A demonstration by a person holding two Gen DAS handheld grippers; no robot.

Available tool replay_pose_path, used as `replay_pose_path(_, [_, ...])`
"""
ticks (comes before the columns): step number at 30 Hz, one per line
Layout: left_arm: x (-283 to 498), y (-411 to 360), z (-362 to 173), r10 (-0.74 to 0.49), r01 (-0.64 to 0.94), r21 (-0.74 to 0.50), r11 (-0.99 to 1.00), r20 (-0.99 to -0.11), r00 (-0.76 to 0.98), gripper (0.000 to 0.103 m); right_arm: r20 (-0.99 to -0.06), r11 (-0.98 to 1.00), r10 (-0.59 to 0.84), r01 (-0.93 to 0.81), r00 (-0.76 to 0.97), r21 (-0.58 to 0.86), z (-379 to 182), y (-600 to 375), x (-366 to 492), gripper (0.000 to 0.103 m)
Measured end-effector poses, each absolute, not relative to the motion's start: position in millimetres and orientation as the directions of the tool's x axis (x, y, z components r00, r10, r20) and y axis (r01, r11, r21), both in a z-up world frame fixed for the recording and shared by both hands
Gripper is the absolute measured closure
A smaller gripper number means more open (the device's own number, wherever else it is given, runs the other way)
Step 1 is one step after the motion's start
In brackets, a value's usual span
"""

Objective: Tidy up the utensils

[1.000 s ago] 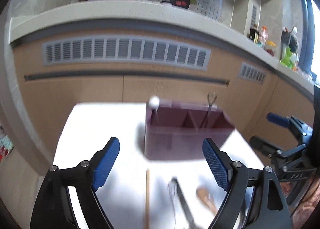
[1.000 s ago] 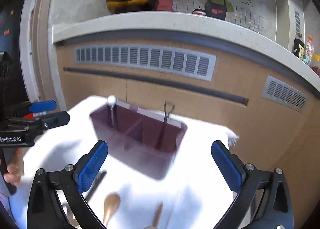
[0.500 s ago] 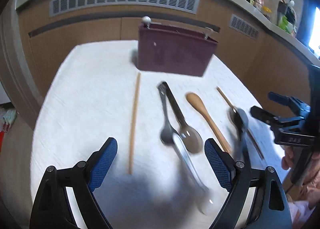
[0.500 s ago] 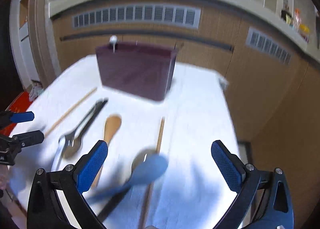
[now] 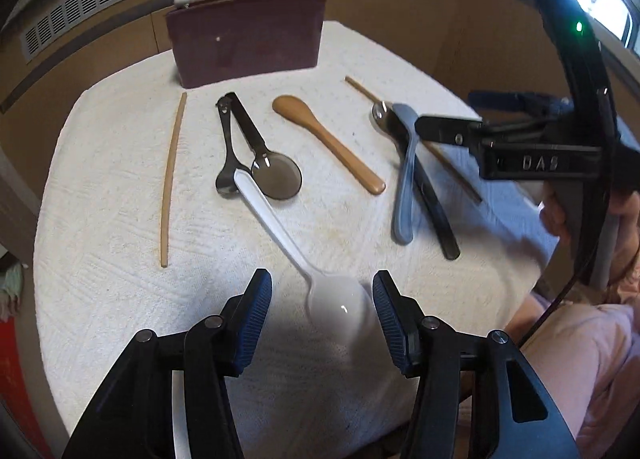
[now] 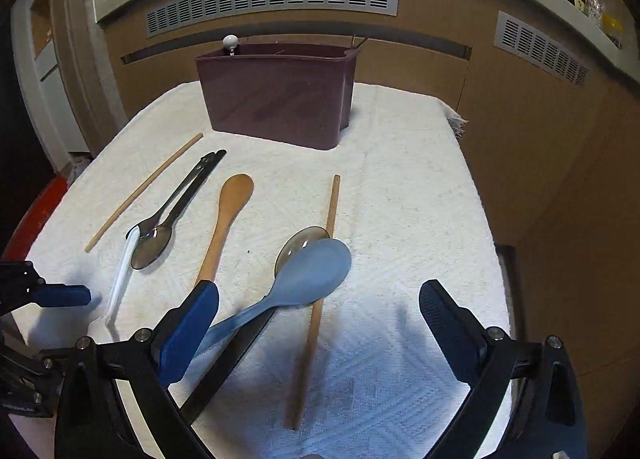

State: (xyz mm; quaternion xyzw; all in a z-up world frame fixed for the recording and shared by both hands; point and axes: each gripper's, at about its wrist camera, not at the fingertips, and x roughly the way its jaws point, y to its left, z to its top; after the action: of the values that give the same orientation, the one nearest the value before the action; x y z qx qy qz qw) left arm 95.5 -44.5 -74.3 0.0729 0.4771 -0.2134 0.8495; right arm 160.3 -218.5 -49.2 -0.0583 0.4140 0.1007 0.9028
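Looking down: we see a white towel [image 5: 100, 187] with utensils laid on it, and a maroon caddy [image 6: 276, 95] standing at its far edge.
Left gripper [image 5: 322, 315]: its jaws have just been closing and now stand half apart around the bowl of the white spoon [image 5: 280, 235]; the right pad is just beside the bowl, but we cannot tell if it touches, and the left pad stays clear.
Right gripper [image 6: 318, 327]: we see it wide, with nothing held; it hangs above the blue spoon [image 6: 308, 279], whose handle passes under the left finger.
White spoon: flat on the towel, its handle tip lying on two metal spoons [image 5: 256, 163].
Blue spoon: it lies across a dark-handled metal spoon [image 6: 300, 245] and just beside a wooden chopstick [image 6: 320, 299].
Wooden spoon [image 5: 332, 147]: alone, between the two groups.
Second chopstick [image 5: 170, 179]: at the left side, apart from the rest.
Caddy: two utensils already stand inside, one with a white knob [image 6: 231, 42].
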Motion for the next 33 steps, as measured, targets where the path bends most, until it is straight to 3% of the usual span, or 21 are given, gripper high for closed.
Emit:
replay_pose_path(6, [97,-50,-79,-0.264,0.436,-0.052,0.899,-0.857,0.442,0.049,-0.759,0.981,0.112,-0.193,0.641,-0.018,-52,-224,162,0.003])
replay_pose_path(10, [105,-47,-83,-0.262,0.44,-0.046,0.897,-0.856,0.445,0.07,-0.773,0.982,0.133,-0.188,0.62,0.018,-55,-225,167,0.003])
replay_pose_path(16, [127,-33,-81,-0.226,0.418,0.002,0.908,-0.84,0.494,0.071,-0.814,0.961,0.23,-0.256,0.534,0.103,-65,-212,177,0.006])
replay_pose_path(20, [149,-16,-78,-0.212,0.361,-0.009,0.933,-0.823,0.527,0.072,-0.836,0.952,0.276,-0.254,0.474,0.17,-74,-204,194,0.035])
replay_pose_path(22, [156,-8,-76,-0.204,0.331,-0.014,0.944,-0.812,0.547,0.072,-0.838,0.955,0.265,-0.248,0.478,0.161,-77,-200,201,0.04])
replay_pose_path(25, [164,6,-70,-0.221,0.299,-0.054,0.953,-0.798,0.56,0.072,-0.833,0.956,0.241,-0.271,0.499,0.115,-76,-192,206,0.068])
replay_pose_path(33, [169,31,-64,-0.246,0.232,-0.134,0.963,-0.786,0.568,0.07,-0.784,0.941,0.262,-0.33,0.562,0.078,-57,-187,200,0.09])
